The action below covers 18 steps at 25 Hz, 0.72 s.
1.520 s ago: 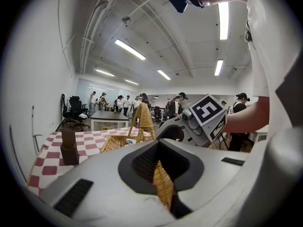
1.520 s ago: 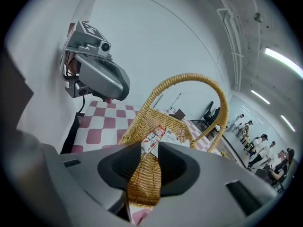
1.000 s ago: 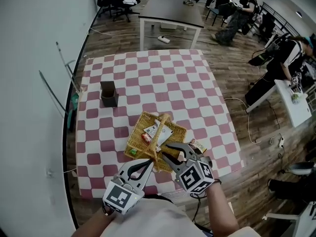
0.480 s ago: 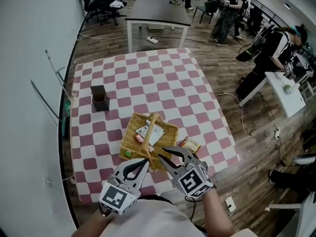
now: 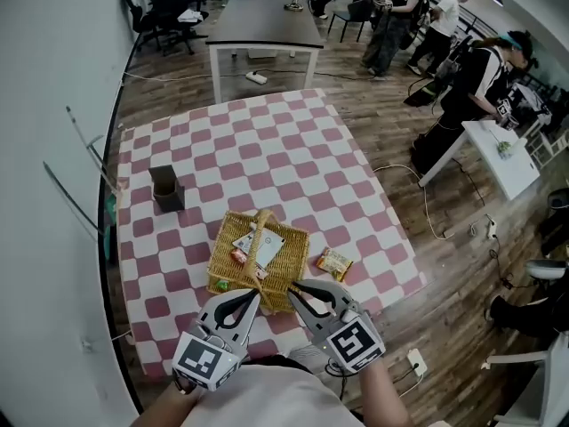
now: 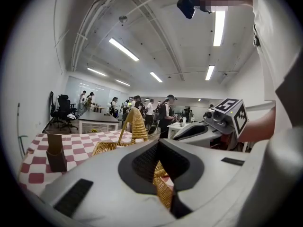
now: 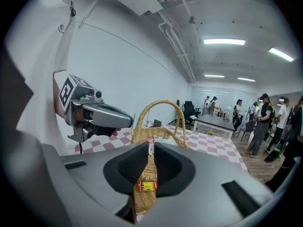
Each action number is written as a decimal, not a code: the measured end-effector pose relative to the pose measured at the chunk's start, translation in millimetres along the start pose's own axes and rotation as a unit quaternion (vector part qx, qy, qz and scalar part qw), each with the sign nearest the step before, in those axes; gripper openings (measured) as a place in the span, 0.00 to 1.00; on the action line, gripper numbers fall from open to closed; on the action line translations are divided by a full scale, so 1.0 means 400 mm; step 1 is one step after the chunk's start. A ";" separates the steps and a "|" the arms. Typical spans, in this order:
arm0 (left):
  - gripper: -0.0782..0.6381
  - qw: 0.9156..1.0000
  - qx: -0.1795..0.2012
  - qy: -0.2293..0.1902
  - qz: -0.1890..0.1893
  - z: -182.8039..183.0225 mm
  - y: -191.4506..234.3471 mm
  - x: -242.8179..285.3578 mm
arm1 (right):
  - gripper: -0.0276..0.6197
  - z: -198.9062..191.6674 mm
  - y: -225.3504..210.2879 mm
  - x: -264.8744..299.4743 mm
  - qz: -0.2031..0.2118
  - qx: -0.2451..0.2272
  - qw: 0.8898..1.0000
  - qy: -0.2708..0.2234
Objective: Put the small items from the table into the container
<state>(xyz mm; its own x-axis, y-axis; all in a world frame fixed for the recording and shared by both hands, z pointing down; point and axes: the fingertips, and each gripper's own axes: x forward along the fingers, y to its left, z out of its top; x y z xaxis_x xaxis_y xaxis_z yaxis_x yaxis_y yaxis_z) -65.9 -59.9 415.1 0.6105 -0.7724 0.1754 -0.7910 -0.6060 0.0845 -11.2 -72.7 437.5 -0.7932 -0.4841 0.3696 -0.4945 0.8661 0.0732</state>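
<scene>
Checkered surface (image 5: 293,149) with wicker basket (image 5: 297,249) near its front edge, handle arching over the middle. Inside the basket: white packet (image 5: 263,240), small red item (image 5: 238,256), and something green (image 5: 220,285) at the near-left corner. One orange snack packet (image 5: 334,263) lies on the surface just right of the basket, not touching it. Dark brown box (image 5: 164,188) stands well apart to the back left. Left tongs (image 5: 255,294) hover at the basket's near edge, tips together, gripping nothing, wicker visible behind them. Right tongs (image 5: 295,288) hover beside them at the basket's near-right corner, jaws closing and almost together. A thin red-and-white strip (image 7: 150,146) lines up with their slit; can't tell if it's pinched or sitting in the basket behind.
</scene>
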 end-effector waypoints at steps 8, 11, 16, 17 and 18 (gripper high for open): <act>0.10 1.000 -0.003 -0.008 -0.012 0.019 -0.002 -0.002 | 0.03 0.001 0.003 -0.052 -0.021 0.060 0.998 -0.013; 0.10 1.000 -0.004 -0.008 -0.014 0.015 -0.003 -0.005 | 0.03 -0.006 0.007 -0.062 -0.027 0.067 0.997 -0.018; 0.10 1.000 -0.016 0.006 -0.014 -0.002 -0.007 -0.018 | 0.03 0.004 0.004 -0.091 -0.048 0.082 0.994 -0.059; 0.10 1.000 -0.013 0.005 -0.014 -0.004 -0.005 -0.019 | 0.03 0.007 0.005 -0.096 -0.051 0.087 0.993 -0.063; 0.09 1.000 -0.009 0.002 -0.013 -0.005 -0.003 -0.021 | 0.03 0.007 0.009 -0.101 -0.053 0.090 0.992 -0.064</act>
<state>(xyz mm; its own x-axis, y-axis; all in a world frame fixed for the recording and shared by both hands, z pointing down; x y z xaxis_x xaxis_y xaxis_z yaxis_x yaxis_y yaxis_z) -70.0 -52.4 415.4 0.6309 -0.7552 0.1777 -0.7753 -0.6226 0.1064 17.9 -50.6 420.2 -0.7661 -0.5930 0.2477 -0.6240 0.7786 -0.0660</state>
